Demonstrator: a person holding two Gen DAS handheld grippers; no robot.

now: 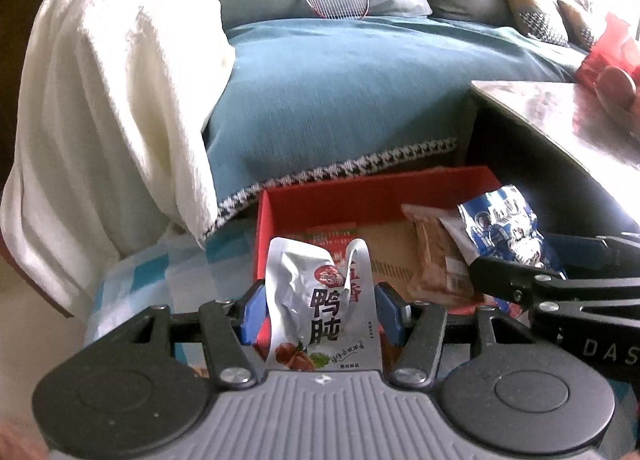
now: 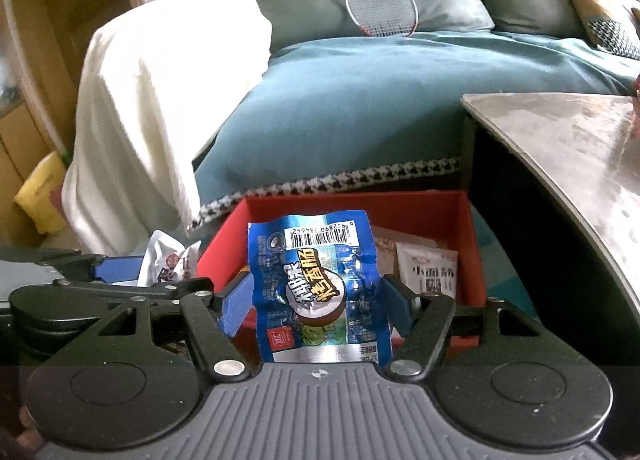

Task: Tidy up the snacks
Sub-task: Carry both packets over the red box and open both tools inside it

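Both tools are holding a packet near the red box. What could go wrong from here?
1. The silver packet is crumpled between the left tool's pads and looks loosely held; it might slip and land outside the red box.
2. The right tool with the blue packet sits close beside the left one; the two may collide over the box.
3. The box's right side already holds packets, so a drop there could pile up or slide out.

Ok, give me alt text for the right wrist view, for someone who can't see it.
The right gripper grips a crinkled blue foil snack packet between its blue jaws, above an open red cardboard box that holds other packets. Behind are a teal-covered sofa and a red badminton racket.
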